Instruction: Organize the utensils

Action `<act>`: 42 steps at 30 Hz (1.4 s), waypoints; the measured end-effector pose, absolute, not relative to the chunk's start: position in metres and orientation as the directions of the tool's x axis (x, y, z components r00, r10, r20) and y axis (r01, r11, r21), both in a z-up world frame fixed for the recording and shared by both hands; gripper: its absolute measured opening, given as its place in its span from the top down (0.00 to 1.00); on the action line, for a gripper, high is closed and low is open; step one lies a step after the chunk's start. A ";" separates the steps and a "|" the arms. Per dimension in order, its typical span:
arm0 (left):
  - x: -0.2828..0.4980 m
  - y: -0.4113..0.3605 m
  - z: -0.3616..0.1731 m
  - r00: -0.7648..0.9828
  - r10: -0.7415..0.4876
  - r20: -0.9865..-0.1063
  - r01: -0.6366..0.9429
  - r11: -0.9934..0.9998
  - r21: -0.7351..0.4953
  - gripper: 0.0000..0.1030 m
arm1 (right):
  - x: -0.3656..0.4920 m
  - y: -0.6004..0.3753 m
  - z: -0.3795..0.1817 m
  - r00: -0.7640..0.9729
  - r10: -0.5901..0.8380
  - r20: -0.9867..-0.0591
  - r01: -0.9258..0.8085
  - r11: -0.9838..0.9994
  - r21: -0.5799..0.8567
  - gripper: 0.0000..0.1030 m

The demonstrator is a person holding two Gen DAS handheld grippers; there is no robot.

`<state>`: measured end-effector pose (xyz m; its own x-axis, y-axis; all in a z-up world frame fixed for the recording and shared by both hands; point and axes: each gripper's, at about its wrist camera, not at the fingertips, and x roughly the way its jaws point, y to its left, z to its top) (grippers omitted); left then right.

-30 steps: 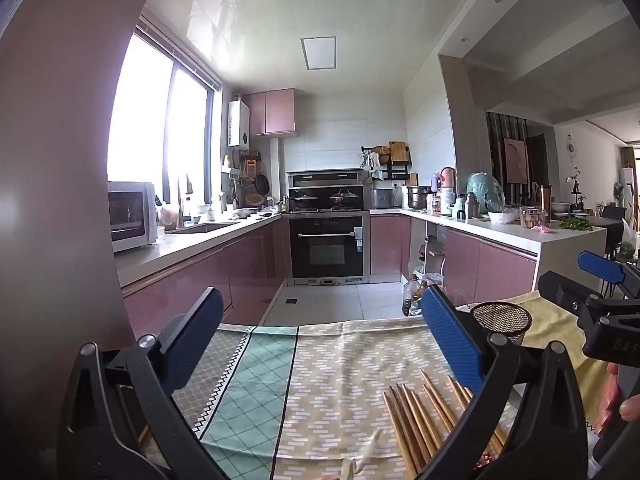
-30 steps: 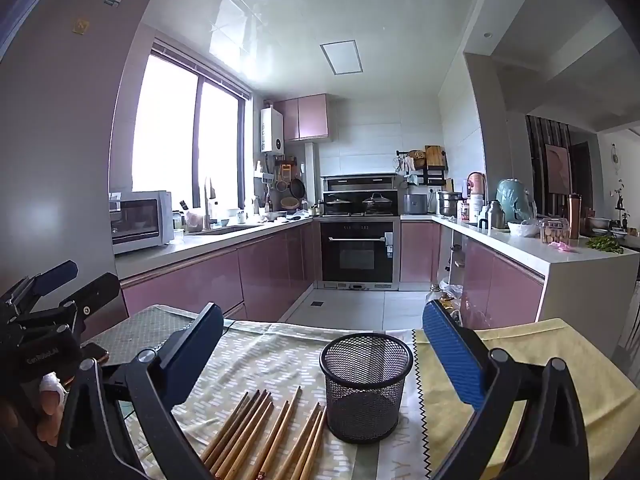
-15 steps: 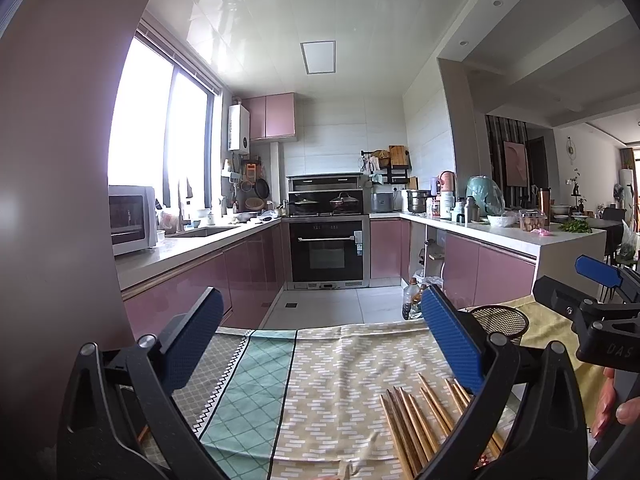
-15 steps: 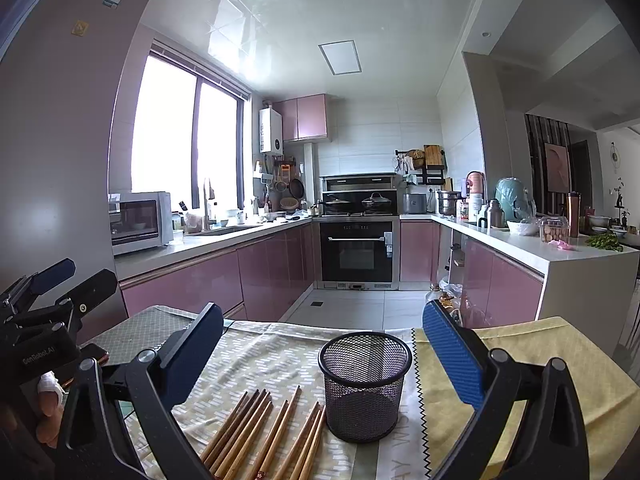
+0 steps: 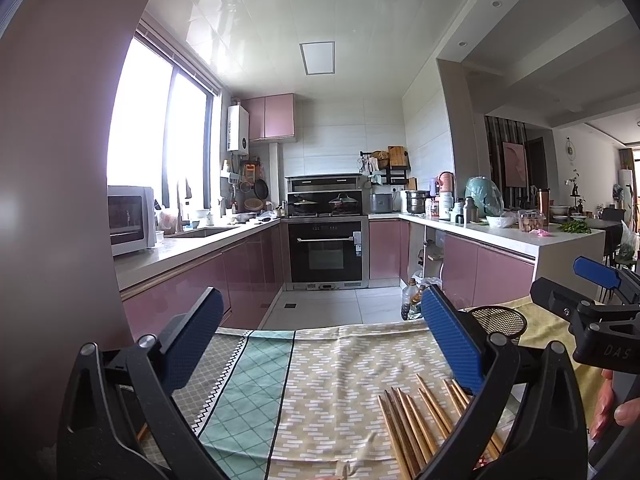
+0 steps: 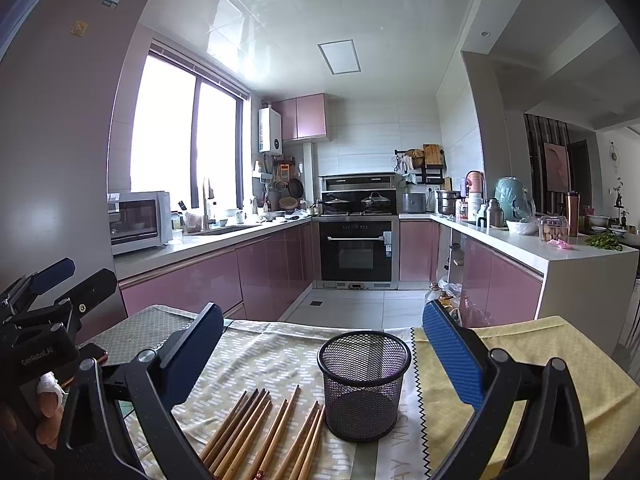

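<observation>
Pink-cabinet kitchen in the background of both views, with a black built-in oven (image 5: 327, 252) at the far end and a white microwave (image 5: 130, 219) on the counter by the window.

Left wrist view first: the left gripper (image 5: 320, 344) hangs over a table covered in a beige brick-patterned cloth (image 5: 352, 372) with a teal diamond-patterned panel (image 5: 248, 392) running under the left finger. Fingers are spread wide, nothing between the blue pads (image 5: 450, 340). A bunch of brown wooden chopsticks (image 5: 416, 420) lies flat on the cloth, low down and right next to the right finger, partly hidden behind it. Just past that finger's tip you can see the rim of the black wire-mesh cup (image 5: 498, 320). The other handheld gripper pokes in from the far right edge, with a bit of a hand (image 5: 612, 412) under it.

Right wrist view: the right gripper (image 6: 320, 344) is also wide open and empty. The black mesh cup (image 6: 363, 384) stands upright between the fingers, closer to the right one, touching neither. The chopsticks (image 6: 264, 432) are fanned out on the cloth just left of the cup, inside the left finger, with the nearest ones right beside its base. A yellow cloth (image 6: 520, 344) sits under the right finger. At the left edge the left gripper's black body shows up, held by a hand with a white bandage on a fingertip (image 6: 50, 384).
</observation>
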<state>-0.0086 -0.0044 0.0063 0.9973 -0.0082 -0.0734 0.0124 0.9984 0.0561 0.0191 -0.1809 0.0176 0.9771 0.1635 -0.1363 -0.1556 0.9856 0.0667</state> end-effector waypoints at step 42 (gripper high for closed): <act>-0.009 -0.008 0.003 0.997 -0.012 -0.078 0.017 0.998 0.057 0.05 | 0.022 -0.184 0.009 0.977 0.155 -0.145 -0.145 0.986 0.078 0.06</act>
